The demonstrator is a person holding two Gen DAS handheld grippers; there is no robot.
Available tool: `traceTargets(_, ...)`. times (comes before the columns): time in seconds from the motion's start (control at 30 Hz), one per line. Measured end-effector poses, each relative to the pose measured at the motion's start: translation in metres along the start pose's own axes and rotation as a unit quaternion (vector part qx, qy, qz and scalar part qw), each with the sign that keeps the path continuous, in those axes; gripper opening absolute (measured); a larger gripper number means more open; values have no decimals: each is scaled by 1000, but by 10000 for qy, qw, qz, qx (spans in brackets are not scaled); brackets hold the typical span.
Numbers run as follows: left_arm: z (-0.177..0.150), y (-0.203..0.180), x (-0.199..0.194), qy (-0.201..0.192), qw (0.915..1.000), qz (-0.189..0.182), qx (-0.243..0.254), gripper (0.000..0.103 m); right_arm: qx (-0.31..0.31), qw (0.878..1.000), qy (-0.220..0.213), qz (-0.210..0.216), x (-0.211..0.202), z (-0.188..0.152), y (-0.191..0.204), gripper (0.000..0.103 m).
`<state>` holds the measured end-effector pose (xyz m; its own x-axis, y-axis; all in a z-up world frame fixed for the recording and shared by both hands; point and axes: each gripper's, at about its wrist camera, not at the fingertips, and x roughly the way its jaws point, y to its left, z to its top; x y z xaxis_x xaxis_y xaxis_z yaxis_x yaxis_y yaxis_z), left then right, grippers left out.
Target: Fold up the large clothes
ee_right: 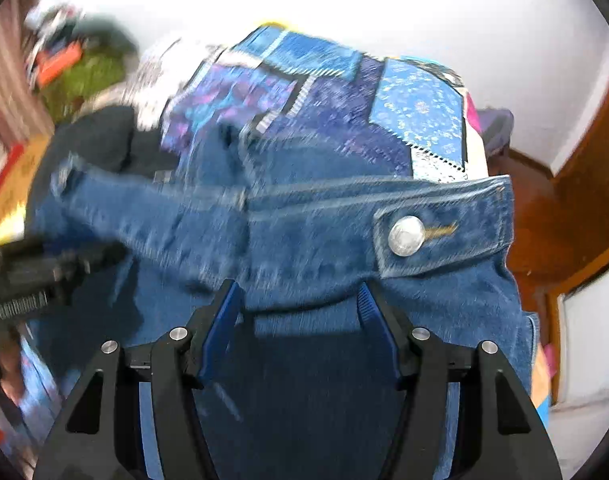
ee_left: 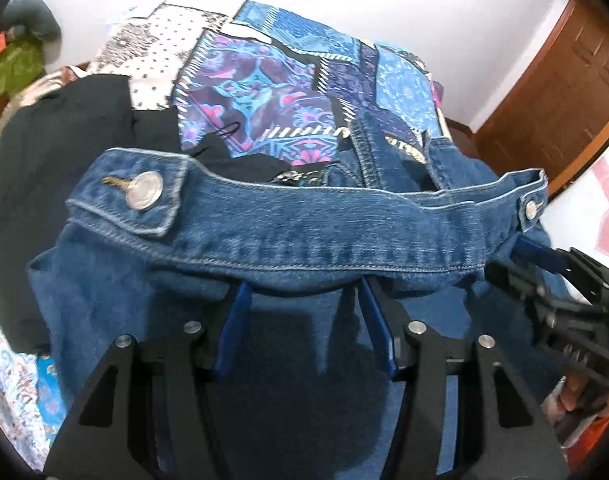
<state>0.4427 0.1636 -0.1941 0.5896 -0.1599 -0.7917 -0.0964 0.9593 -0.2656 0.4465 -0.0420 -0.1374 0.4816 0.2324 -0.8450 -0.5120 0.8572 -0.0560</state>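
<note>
Across mid-frame, the denim jacket's hem band (ee_left: 304,220) runs left to right over the bed's patchwork quilt (ee_left: 264,92); left gripper (ee_left: 304,296) and right gripper (ee_right: 300,300) each pinch its lower edge, fingers spread wide.

Denim jacket (ee_left: 264,216) before patchwork quilt (ee_left: 288,80), black garment (ee_left: 64,140) left
</note>
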Motion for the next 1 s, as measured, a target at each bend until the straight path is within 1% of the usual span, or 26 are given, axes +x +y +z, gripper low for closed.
traceTargets(0.07,-8,-4,-2,21,9996,209,166,55,-350,9990,281,-40,4,-11,9,57)
traceTargets(0.13,-15,-4,-2,121,9993,248,237,55,-631,9968,480,-93,6,-25,14,57)
traceTargets(0.17,-22,-5,-2,203,9992,232,253,55,-749,9958,505,-149,4,-32,15,57)
traceTargets(0.27,-40,-6,-3,346,9986,257,309,55,-1050,9929,340,-447,-11,-53,18,58)
traceTargets(0.33,-53,-6,-6,412,9980,318,346,55,-1042,9931,309,-449,-21,-61,15,59)
traceTargets(0.43,-68,-5,-15,389,9980,381,324,57,-821,9954,285,-406,-36,-71,7,65)
traceTargets(0.53,-79,1,-27,397,9981,424,203,57,-527,9979,264,-286,-50,-80,-5,66)
traceTargets(0.67,-91,20,-55,223,9982,542,-126,57,-182,9994,210,-221,-66,-83,-16,66)
traceTargets(0.73,-96,33,-69,93,9975,579,-385,60,-86,9995,136,-269,-75,-85,-21,66)
traceTargets(0.77,-98,42,-76,15,9966,591,-568,67,-61,9995,88,-311,-79,-86,-23,66)
traceTargets(0.8,-101,52,-84,-90,9950,606,-788,76,-42,9994,42,-352,-83,-87,-24,66)
traceTargets(0.87,-107,70,-92,-212,9909,684,-1141,84,22,9992,-30,-386,-88,-88,-26,66)
traceTargets(0.9,-111,80,-93,-211,9880,726,-1349,84,68,9992,-47,-381,-89,-89,-28,66)
traceTargets(0.93,-115,89,-93,-147,9857,685,-1530,84,121,9992,-59,-370,-90,-91,-29,66)
traceTargets(1.0,-125,106,-88,35,9809,437,-1895,84,192,9991,-68,-359,-90,-94,-31,66)
